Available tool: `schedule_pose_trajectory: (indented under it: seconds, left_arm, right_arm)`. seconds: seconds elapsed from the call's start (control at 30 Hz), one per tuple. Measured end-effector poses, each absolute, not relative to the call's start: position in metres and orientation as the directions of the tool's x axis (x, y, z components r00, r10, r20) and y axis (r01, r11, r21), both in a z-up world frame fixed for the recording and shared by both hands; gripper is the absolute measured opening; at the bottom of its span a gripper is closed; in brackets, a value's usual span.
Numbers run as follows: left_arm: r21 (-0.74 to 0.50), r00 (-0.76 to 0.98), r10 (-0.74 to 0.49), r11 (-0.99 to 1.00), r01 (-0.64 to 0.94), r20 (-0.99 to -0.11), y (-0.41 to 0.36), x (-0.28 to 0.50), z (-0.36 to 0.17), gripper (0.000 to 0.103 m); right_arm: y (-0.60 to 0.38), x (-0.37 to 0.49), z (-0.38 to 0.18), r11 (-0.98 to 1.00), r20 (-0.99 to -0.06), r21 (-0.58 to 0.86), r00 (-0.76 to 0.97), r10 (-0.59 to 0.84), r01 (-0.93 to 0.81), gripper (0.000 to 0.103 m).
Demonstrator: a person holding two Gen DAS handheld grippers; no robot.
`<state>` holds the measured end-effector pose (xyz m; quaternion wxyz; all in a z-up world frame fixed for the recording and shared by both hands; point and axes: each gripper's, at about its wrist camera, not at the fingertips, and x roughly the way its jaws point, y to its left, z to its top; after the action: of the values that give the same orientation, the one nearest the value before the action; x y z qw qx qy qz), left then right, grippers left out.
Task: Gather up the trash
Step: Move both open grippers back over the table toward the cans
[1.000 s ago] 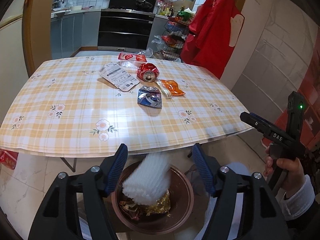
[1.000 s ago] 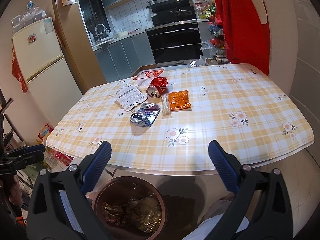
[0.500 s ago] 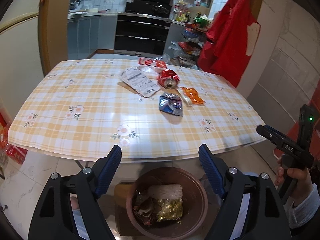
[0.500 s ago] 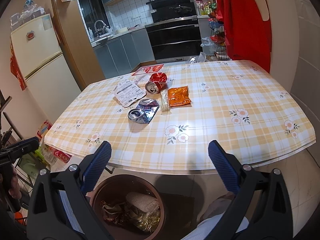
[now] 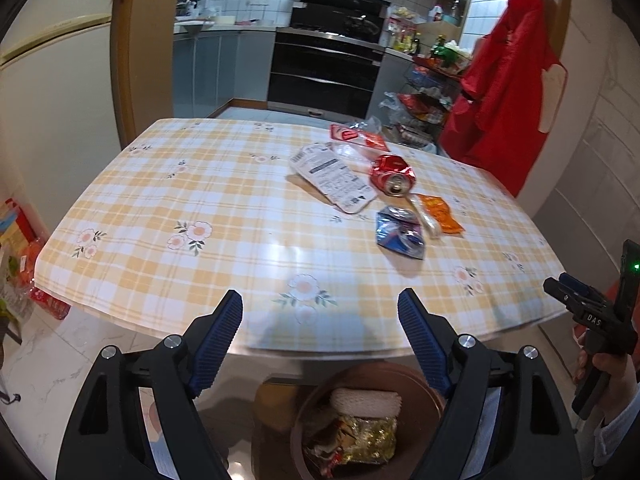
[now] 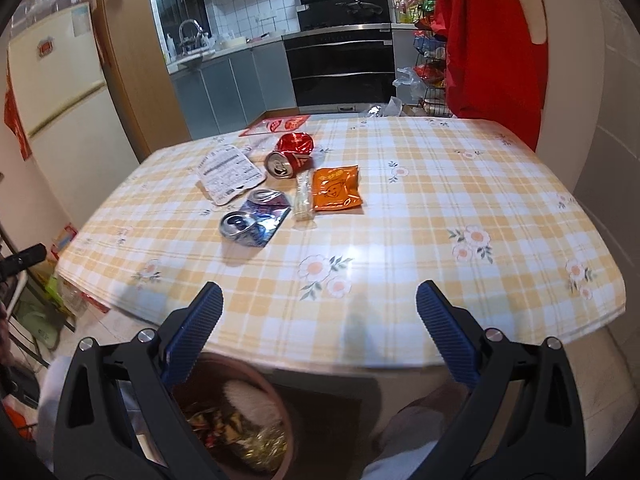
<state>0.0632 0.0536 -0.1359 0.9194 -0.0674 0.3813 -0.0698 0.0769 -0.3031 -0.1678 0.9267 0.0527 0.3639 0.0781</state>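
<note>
Trash lies on the yellow plaid table (image 5: 224, 216) (image 6: 440, 208): a crushed red can (image 5: 392, 176) (image 6: 290, 156), a flattened blue can (image 5: 400, 232) (image 6: 254, 222), an orange packet (image 5: 440, 214) (image 6: 336, 189), a clear straw wrapper (image 6: 303, 197), a white printed tray lid (image 5: 334, 178) (image 6: 230, 174) and a red wrapper (image 5: 356, 137) (image 6: 276, 125). A brown bin (image 5: 312, 420) (image 6: 276, 400) on the floor under the near edge holds white foam netting (image 5: 366, 400) and foil wrappers. My left gripper (image 5: 320, 308) is open and empty above the bin. My right gripper (image 6: 320, 300) is open and empty at the table edge.
A red apron (image 5: 508, 92) hangs at the right by a wire rack of goods (image 5: 424, 92). The kitchen oven (image 5: 324, 76) stands beyond the table, a fridge (image 6: 52, 92) to the left. Bags lie on the floor at the left (image 5: 16, 256).
The white foam netting dropped out of my left gripper into the bin, and the jaws widened. Both grippers moved forward to the table, so the bin sits lower in view.
</note>
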Motion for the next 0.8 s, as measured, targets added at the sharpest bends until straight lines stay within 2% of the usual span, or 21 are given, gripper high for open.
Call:
schedule_pose_trajectory:
  seconds: [0.2, 0.3, 0.37, 0.43, 0.6, 0.8]
  left_arm:
    - [-0.173, 0.670, -0.165, 0.983, 0.056, -0.724, 0.053, 0.102, -0.159, 0.078]
    - [-0.172, 0.664, -0.169, 0.983, 0.061, -0.729, 0.047, 0.119, -0.167, 0.078]
    - [-0.175, 0.658, -0.171, 0.983, 0.061, -0.733, 0.044, 0.130, -0.172, 0.078]
    - [-0.177, 0.653, -0.171, 0.983, 0.057, -0.738, 0.042, 0.140, -0.177, 0.078]
    - [-0.175, 0.640, -0.164, 0.984, 0.047, -0.751, 0.041, 0.162, -0.188, 0.078]
    - [-0.177, 0.626, -0.175, 0.982, 0.060, -0.760, 0.034, 0.180, -0.198, 0.078]
  right_arm:
    - [-0.308, 0.146, -0.184, 0.980, -0.686, 0.155, 0.699, 0.200, -0.128, 0.095]
    - [-0.297, 0.188, -0.197, 0.973, -0.702, 0.145, 0.674, 0.230, -0.180, 0.080]
    - [-0.288, 0.218, -0.209, 0.967, -0.718, 0.151, 0.650, 0.250, -0.206, 0.075]
    - [-0.281, 0.243, -0.220, 0.961, -0.731, 0.167, 0.626, 0.271, -0.220, 0.062]
    - [-0.265, 0.295, -0.245, 0.950, -0.759, 0.220, 0.573, 0.309, -0.221, 0.051]
    - [-0.257, 0.317, -0.266, 0.945, -0.785, 0.234, 0.528, 0.323, -0.230, 0.041]
